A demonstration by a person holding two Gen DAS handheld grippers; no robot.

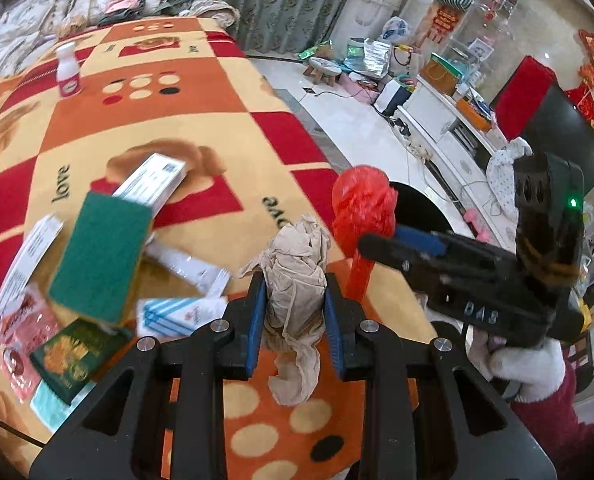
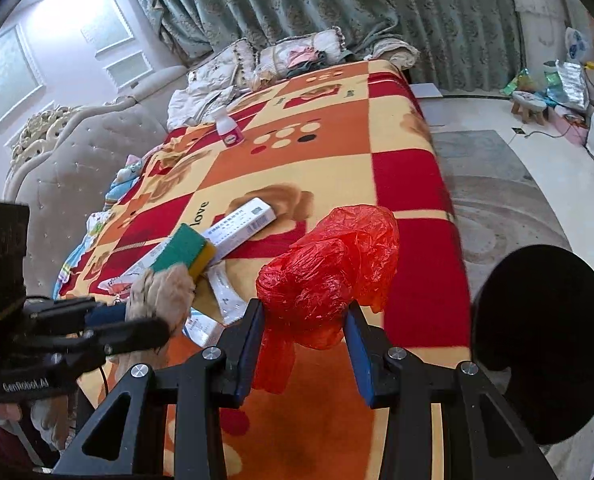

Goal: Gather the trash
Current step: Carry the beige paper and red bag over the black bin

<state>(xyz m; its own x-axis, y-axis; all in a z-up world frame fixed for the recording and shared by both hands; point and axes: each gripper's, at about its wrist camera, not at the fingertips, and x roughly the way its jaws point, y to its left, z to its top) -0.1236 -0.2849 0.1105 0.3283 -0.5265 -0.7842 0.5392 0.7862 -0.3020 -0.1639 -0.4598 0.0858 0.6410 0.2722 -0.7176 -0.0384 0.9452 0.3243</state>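
Observation:
My left gripper [image 1: 295, 322] is shut on a crumpled beige paper wad [image 1: 297, 268], held above the patterned blanket [image 1: 201, 88]. The same wad [image 2: 165, 292] shows at the left of the right wrist view, in the left gripper [image 2: 153, 322]. My right gripper [image 2: 305, 340] is shut on a crumpled red plastic bag [image 2: 329, 272], also lifted off the blanket [image 2: 329, 140]. In the left wrist view the red bag [image 1: 363, 208] hangs from the right gripper [image 1: 367, 240] just right of the wad. A round black bin [image 2: 545, 332] stands on the floor at the right.
On the blanket lie a green and yellow sponge [image 1: 103, 256], white boxes [image 1: 153, 180], several wrappers and packets [image 1: 69, 348] and a small white bottle [image 1: 68, 70]. Pillows [image 2: 265, 60] pile up at the far end. A white cabinet [image 1: 445, 120] and clutter stand across the floor.

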